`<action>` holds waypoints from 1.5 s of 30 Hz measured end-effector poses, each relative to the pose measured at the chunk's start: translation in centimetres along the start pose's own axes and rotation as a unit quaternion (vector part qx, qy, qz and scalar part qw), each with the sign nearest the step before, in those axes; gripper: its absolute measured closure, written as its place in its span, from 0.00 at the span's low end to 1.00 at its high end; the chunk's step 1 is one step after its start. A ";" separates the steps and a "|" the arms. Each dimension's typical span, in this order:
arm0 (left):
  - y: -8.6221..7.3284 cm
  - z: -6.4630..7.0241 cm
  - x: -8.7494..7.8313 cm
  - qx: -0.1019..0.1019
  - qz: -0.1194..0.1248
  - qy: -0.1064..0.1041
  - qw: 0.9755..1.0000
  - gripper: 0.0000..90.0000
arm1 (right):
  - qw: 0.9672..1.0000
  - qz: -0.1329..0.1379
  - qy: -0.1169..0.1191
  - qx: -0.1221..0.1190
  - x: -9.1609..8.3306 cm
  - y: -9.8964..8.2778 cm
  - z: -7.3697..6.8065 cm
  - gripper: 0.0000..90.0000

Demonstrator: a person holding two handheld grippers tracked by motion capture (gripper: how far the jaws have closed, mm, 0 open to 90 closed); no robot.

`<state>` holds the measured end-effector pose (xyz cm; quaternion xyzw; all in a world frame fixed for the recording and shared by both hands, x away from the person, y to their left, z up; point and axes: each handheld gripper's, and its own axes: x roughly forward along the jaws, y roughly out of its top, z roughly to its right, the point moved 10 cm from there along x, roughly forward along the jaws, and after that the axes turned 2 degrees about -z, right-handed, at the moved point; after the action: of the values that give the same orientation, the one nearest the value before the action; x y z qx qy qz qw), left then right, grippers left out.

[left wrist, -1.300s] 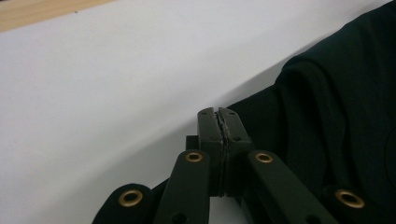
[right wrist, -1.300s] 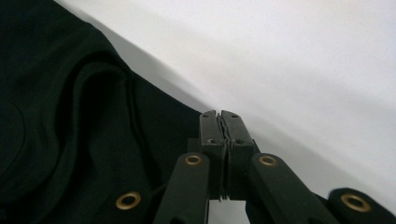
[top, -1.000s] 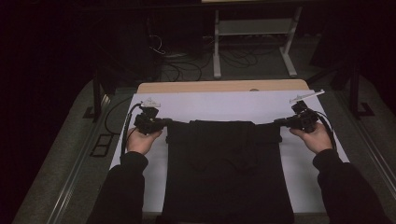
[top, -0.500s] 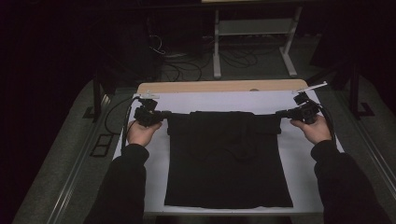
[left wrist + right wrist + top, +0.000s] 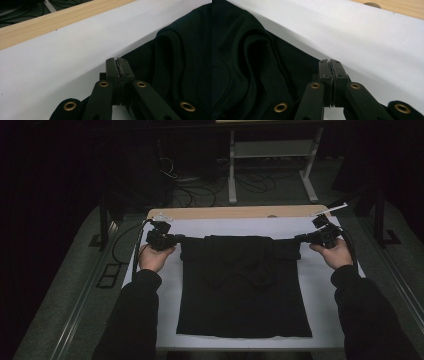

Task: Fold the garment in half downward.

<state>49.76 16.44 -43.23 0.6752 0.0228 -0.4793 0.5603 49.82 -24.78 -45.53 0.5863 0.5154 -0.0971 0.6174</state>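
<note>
The black shirt (image 5: 244, 287) lies flat in the middle of the white-covered surface (image 5: 330, 310), its top edge toward the far wooden strip (image 5: 235, 213) and its hem toward me. Its top part is already doubled over into a band, with a sleeve end sticking out at each side. My left gripper (image 5: 176, 239) has its fingers (image 5: 111, 72) clamped tight on the cloth at the left end of that band, and my right gripper (image 5: 301, 239) has its fingers (image 5: 340, 72) pinched just as tight on the right end.

To do this fold well, I judge I should keep both hands level with each other, so the band stays straight across and parallel to the wooden strip. I want the cloth between my hands taut, without stretching the shirt. Then I would carry both ends toward me together and lay them down squarely over the body. If one side leads, the fold will skew and wrinkle.
</note>
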 end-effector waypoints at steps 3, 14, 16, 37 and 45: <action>0.2 -0.3 -0.1 -0.002 0.006 -0.002 1.000 0.98 | 1.000 0.003 -0.001 0.001 0.0 0.4 0.0 0.97; 0.5 -1.0 0.1 0.002 0.010 0.006 1.000 0.98 | 1.000 0.008 -0.010 -0.012 -0.1 2.1 -0.3 0.97; 0.7 -1.1 0.1 0.003 0.012 0.005 1.000 0.98 | 1.000 0.008 -0.012 -0.011 0.0 2.3 -0.2 0.97; -0.4 -1.9 2.7 -0.009 -0.013 0.003 1.000 0.98 | 1.000 -0.016 -0.020 -0.003 2.4 1.6 0.7 0.96; -1.0 -2.1 3.7 -0.018 -0.021 0.001 1.000 0.98 | 0.999 -0.022 -0.023 -0.005 3.2 1.4 0.9 0.96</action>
<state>52.48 16.57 -46.66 0.6647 0.0462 -0.4901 0.5620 52.75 -23.51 -47.28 0.5690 0.5149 -0.1214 0.6296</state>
